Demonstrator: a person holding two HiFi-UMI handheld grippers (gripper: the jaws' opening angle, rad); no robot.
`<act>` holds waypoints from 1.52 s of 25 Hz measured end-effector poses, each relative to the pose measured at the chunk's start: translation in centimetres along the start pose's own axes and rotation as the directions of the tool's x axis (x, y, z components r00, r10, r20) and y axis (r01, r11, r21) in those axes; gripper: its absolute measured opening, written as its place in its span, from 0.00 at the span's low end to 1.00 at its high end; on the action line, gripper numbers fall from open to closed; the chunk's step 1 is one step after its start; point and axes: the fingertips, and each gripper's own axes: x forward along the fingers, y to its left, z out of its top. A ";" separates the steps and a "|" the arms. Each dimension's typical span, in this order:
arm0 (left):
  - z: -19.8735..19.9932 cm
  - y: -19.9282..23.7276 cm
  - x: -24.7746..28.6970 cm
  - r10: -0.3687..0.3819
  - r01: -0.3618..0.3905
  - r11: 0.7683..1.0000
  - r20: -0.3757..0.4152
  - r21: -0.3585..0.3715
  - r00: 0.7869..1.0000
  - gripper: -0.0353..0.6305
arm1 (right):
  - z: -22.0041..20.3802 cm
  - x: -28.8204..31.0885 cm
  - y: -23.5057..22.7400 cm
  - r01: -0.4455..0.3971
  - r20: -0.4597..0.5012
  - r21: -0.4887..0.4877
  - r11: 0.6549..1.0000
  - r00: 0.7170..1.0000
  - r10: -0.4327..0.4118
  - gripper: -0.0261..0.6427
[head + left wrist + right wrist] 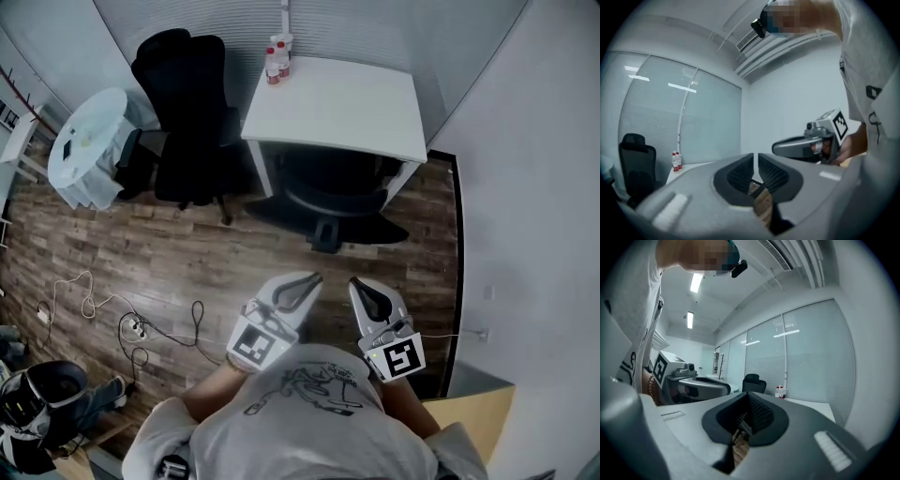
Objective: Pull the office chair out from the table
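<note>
The black office chair (328, 202) is tucked under the white table (337, 103), with only its seat and base showing below the table's front edge. Both grippers are held close to my body, well short of the chair and pointing towards it. My left gripper (314, 278) (755, 158) has a thin slit between its pads and nothing in it. My right gripper (357, 282) (748, 399) is shut and empty. Each gripper shows in the other's view: the right gripper (801, 146) and the left gripper (705, 385).
A second black chair (187, 103) stands left of the table. Red-labelled bottles (278, 58) sit on the table's far left corner. A round white-covered table (89, 145) is further left. Cables (131, 323) lie on the wooden floor. A wall runs close on the right.
</note>
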 end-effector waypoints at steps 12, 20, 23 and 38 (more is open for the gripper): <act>-9.5 7.6 5.7 -0.126 0.174 0.973 -0.277 0.153 0.953 0.19 | -7.0 7.3 -5.7 -0.034 -0.242 -0.158 0.987 0.970 -0.005 0.11; -16.6 10.9 7.2 -0.152 0.291 0.925 -0.465 0.246 0.872 0.21 | -13.7 8.7 -8.3 -0.114 -0.413 -0.260 0.959 0.911 -0.004 0.15; -19.3 11.3 7.3 -0.159 0.351 0.896 -0.542 0.271 0.825 0.24 | -16.6 8.9 -8.8 -0.166 -0.489 -0.309 0.937 0.872 -0.007 0.19; -29.7 13.8 8.4 0.044 0.606 0.658 -0.827 0.446 0.561 0.40 | -28.1 11.0 -10.9 -0.485 -0.760 -0.516 0.706 0.639 -0.116 0.33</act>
